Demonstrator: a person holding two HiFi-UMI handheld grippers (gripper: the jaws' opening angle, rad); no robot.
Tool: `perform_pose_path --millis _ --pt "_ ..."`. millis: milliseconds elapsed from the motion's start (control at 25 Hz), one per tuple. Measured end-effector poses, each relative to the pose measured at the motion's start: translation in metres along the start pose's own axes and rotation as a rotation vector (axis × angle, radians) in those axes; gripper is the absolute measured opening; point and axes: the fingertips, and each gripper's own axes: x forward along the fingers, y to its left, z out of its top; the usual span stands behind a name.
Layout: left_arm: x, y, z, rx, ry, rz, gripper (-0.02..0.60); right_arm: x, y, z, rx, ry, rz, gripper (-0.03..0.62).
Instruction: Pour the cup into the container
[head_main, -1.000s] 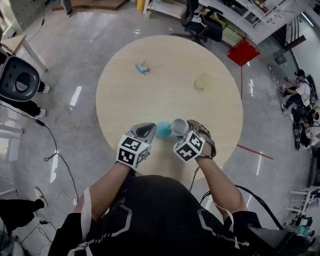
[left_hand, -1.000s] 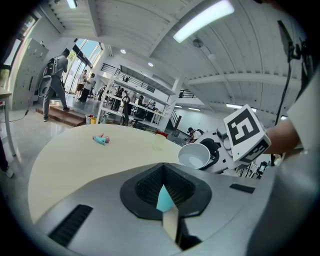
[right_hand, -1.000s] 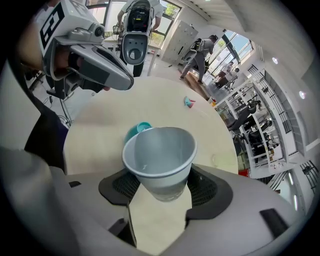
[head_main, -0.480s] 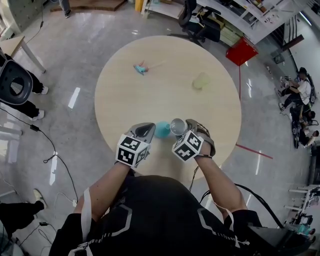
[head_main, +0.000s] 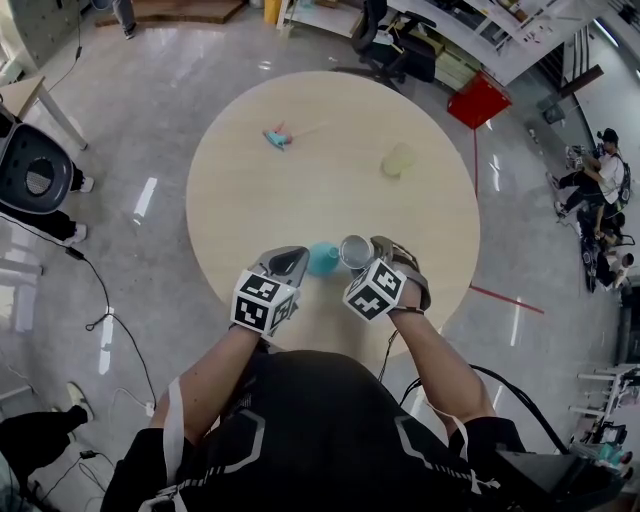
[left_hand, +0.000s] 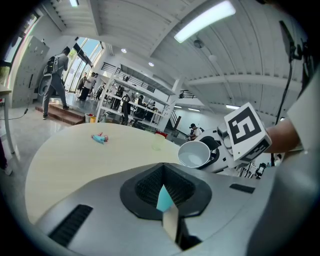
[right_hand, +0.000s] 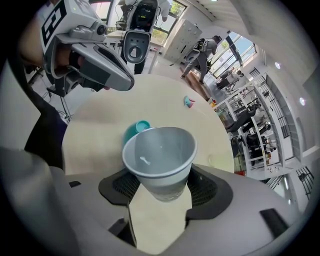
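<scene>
Gripping the plastic cup (right_hand: 159, 155), the right tongs (right_hand: 160, 197) hold it just beside the teal container (head_main: 322, 258) at the desk's (head_main: 330, 180) near edge. The left tongs (left_hand: 167, 200) stand narrow and empty. Misaligned tilting could spill the contents or topple the unsteadied container.

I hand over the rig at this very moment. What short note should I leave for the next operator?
Left gripper: tongs almost together, nothing clamped, beside the teal container.
Right gripper: tongs closed on the grey cup, tilted toward the container.
Container sits on the round table near its front edge, between both grippers.
Done: cup lifted and brought over. Whether anything has poured, I cannot tell.
Left: finish pouring, set the cup down.
</scene>
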Motion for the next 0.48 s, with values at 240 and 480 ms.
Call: perform_pose_path --millis 240,480 --pt "-0.0019 0.0022 -0.0023 0.000 0.003 0.003 -0.002 -0.0003 0.0002 0.0040 -0.009 0.002 -0.006 0.298" --pt "-0.0034 0.0032 -0.0026 -0.001 0.006 0.007 -0.002 -0.0005 -0.0001 0.0060 0.006 -0.009 -0.003 0.298"
